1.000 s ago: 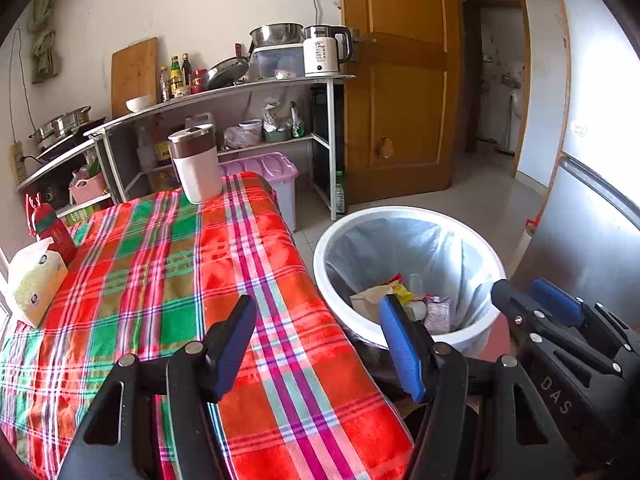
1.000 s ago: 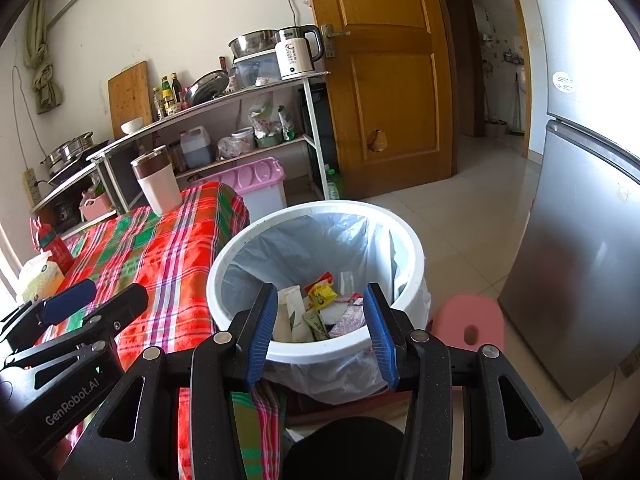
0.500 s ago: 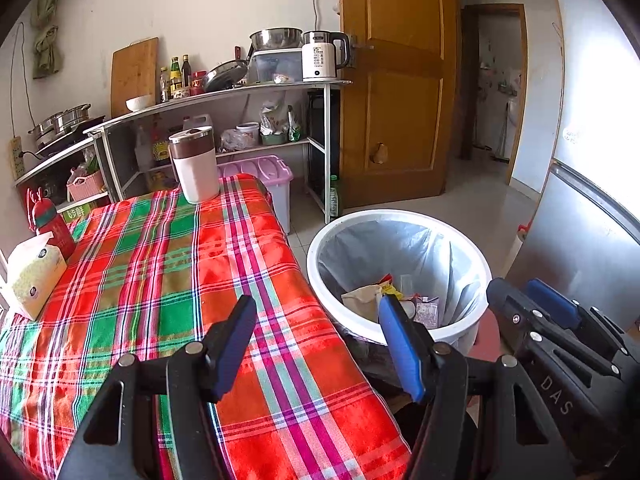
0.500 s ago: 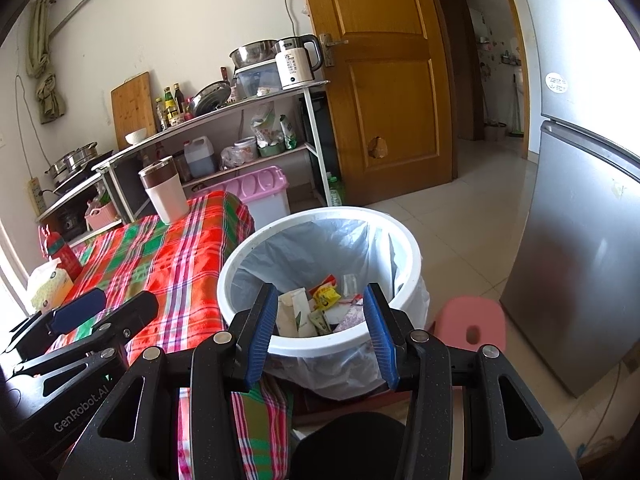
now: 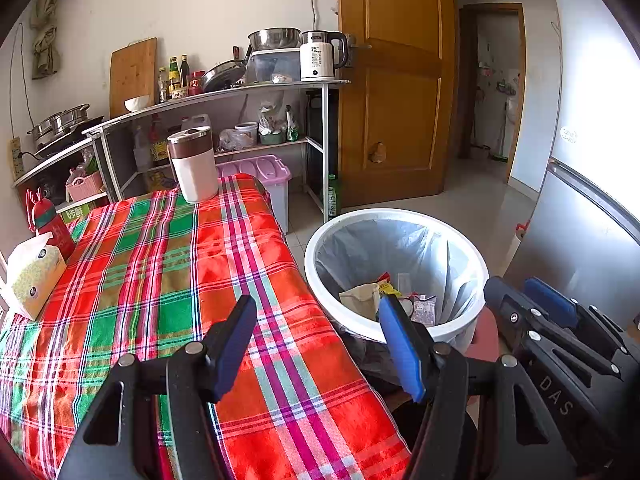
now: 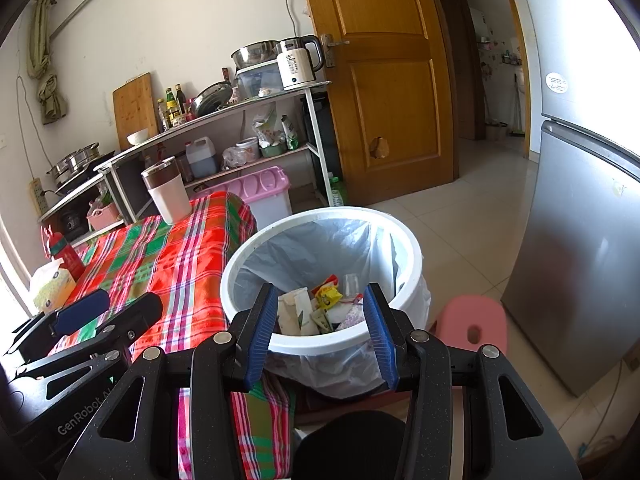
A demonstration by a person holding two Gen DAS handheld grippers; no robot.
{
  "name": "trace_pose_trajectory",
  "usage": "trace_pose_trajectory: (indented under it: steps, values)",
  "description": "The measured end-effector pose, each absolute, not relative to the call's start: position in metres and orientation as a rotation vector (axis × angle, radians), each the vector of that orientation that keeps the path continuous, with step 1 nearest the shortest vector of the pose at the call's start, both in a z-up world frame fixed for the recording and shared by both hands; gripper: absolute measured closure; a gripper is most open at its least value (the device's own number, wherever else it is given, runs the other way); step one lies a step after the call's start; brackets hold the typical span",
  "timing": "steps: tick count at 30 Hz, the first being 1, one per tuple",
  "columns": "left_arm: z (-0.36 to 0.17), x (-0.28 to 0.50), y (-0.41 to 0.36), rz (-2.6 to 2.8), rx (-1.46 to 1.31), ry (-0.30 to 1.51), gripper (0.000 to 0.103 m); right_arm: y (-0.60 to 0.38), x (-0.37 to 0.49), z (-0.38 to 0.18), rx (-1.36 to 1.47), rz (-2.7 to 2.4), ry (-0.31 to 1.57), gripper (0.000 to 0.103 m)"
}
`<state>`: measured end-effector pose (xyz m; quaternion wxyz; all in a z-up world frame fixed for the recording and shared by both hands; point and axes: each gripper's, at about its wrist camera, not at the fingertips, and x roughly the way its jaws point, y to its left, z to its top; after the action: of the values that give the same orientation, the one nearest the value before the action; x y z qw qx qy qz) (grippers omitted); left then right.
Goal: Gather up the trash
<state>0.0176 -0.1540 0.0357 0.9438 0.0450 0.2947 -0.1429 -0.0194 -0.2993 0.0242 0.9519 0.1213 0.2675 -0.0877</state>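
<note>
A white trash bin [image 5: 460, 248] lined with a grey bag stands on the floor beside the table; it also shows in the right wrist view [image 6: 404, 240]. Wrappers and paper scraps [image 6: 316, 308] lie at its bottom, also seen in the left wrist view [image 5: 384, 296]. My left gripper [image 5: 316, 332] is open and empty, over the table's right edge near the bin. My right gripper [image 6: 320, 320] is open and empty, just before the bin's near rim. Each gripper shows in the other's view, the right one [image 5: 560, 320] and the left one [image 6: 92, 316].
The table with a plaid cloth [image 5: 160, 264] holds a white-and-brown jug [image 5: 194, 164], a tissue box [image 5: 32, 276] and a red bottle [image 5: 52, 224]. A pink stool [image 6: 472, 328] and a grey fridge [image 6: 580, 248] stand right of the bin. Shelves [image 5: 224, 96] line the far wall.
Both grippers have drawn back and risen a little, so the bin and table look slightly farther. Both stay open and empty.
</note>
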Motion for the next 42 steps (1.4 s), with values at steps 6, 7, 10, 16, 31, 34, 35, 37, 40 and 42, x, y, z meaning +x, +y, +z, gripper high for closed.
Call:
trace_pose_trajectory:
  steps: [6, 7, 10, 16, 31, 34, 35, 37, 40, 42]
  values:
    - [0.0359, 0.0182, -0.1547, -0.292, 0.091, 0.600, 0.037, -0.2976, -0.0197, 0.0249, 0.247, -0.179, 0.546, 0.057]
    - [0.0359, 0.0180, -0.1547, -0.292, 0.090, 0.600, 0.037, -0.2980, -0.0199, 0.0247, 0.246, -0.180, 0.544, 0.057]
    - [0.0357, 0.0181, -0.1549, -0.292, 0.093, 0.603, 0.037, -0.2964, -0.0204, 0.0249, 0.245, -0.178, 0.545, 0.057]
    - [0.0357, 0.0169, -0.1552, -0.294, 0.092, 0.604, 0.037, -0.2939, -0.0215, 0.0252, 0.244, -0.177, 0.544, 0.057]
    - [0.0361, 0.0173, -0.1549, -0.297, 0.092, 0.605, 0.037, -0.2922, -0.0221, 0.0251, 0.243, -0.175, 0.547, 0.057]
    - [0.0370, 0.0170, -0.1550, -0.296, 0.089, 0.604, 0.037, -0.2929, -0.0215, 0.0253, 0.242, -0.175, 0.548, 0.057]
    - [0.0369, 0.0170, -0.1545, -0.295, 0.089, 0.604, 0.037, -0.2922, -0.0218, 0.0255, 0.243, -0.175, 0.548, 0.057]
    - [0.0372, 0.0171, -0.1545, -0.295, 0.089, 0.605, 0.037, -0.2930, -0.0213, 0.0253, 0.242, -0.175, 0.548, 0.057]
    - [0.0381, 0.0172, -0.1556, -0.296, 0.088, 0.605, 0.037, -0.2915, -0.0220, 0.0254, 0.243, -0.173, 0.547, 0.057]
    - [0.0379, 0.0172, -0.1552, -0.294, 0.087, 0.605, 0.037, -0.2910, -0.0222, 0.0253, 0.242, -0.173, 0.548, 0.057]
